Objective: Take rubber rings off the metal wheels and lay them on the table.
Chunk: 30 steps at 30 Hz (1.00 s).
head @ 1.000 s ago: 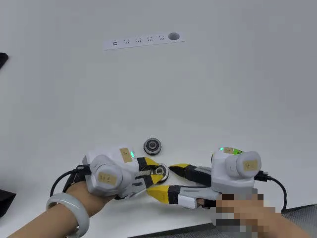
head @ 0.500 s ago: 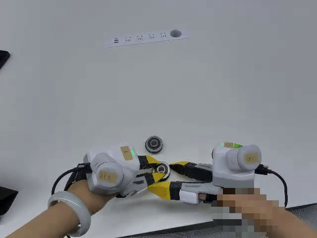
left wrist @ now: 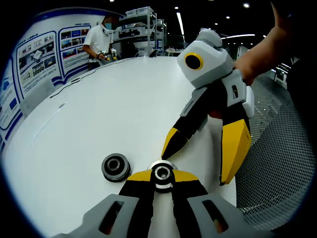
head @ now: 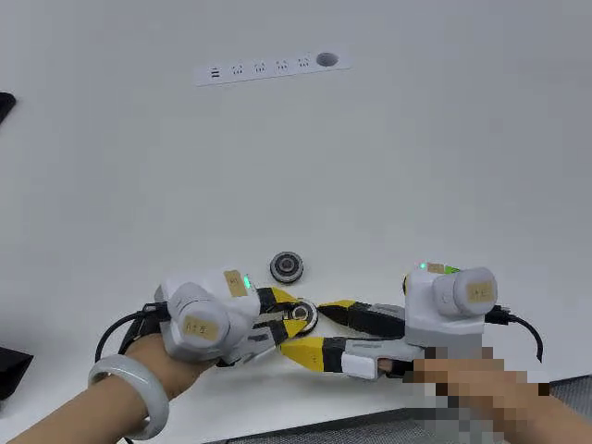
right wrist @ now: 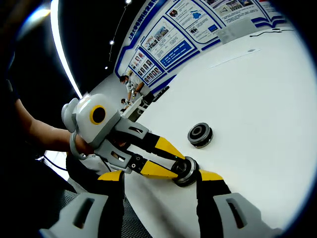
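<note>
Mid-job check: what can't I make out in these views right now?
Held wheel: whether a rubber ring is on it; yellow tips of the left claw cover its sides in the left gripper view.
Right claw: whether a tip touches that wheel; overlapping tips in the head view hide it.
Loose wheel: ring against metal, too small in the head view.

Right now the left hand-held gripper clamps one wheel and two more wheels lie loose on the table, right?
No: one loose wheel lies on the table, not two, as the left gripper view shows. The left hand-held gripper does clamp a wheel.
</note>
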Tool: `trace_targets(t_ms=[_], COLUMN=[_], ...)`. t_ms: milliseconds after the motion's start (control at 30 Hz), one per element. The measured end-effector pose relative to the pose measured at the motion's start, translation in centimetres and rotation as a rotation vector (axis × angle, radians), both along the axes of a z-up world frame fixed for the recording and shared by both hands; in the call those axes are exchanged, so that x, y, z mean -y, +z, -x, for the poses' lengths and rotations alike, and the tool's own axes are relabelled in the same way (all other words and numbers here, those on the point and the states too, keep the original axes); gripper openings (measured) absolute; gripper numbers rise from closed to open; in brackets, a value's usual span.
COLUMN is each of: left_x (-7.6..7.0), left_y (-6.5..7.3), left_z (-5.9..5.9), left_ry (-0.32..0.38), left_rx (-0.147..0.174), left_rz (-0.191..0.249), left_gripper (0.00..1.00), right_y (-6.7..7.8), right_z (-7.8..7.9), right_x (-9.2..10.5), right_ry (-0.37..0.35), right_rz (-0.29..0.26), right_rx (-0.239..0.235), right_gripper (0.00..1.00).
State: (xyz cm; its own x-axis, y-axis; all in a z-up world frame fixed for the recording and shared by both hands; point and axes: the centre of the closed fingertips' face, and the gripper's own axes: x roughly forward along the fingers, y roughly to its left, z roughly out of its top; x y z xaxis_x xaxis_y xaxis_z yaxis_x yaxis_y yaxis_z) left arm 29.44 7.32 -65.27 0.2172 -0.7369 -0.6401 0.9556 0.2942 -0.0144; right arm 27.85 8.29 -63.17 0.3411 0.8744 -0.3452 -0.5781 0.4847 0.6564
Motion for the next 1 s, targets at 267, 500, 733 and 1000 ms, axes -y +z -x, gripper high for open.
trace_targets(t_ms=[267,500,733,1000], left_x=[-0.02,-0.03,-0.03,-0.04], left_y=[-0.01,-0.04,-0.04,-0.06], left_z=[-0.06,-0.05,-0.05,-0.04], left_ry=[0.004,0.006,0.008,0.008], left_rx=[-0.001,-0.001,-0.002,-0.002], left_rz=[0.003,0.004,0.005,0.005], left_gripper=[0.13,0.13,0.13,0.13], right_y=[0.1,-0.37,-0.64,-0.12], right_z=[-0.02,-0.49,-0.77,-0.5], right_x=[0.02,-0.23,-0.32,-0.36], right_ry=[-0.001,-0.006,-0.004,0.003], right_rz=[-0.007,0.0,-0.001,-0.017], right_rx=[-0.006,-0.008,-0.017,-0.026], right_gripper=[0.58,0.6,0.61,0.61])
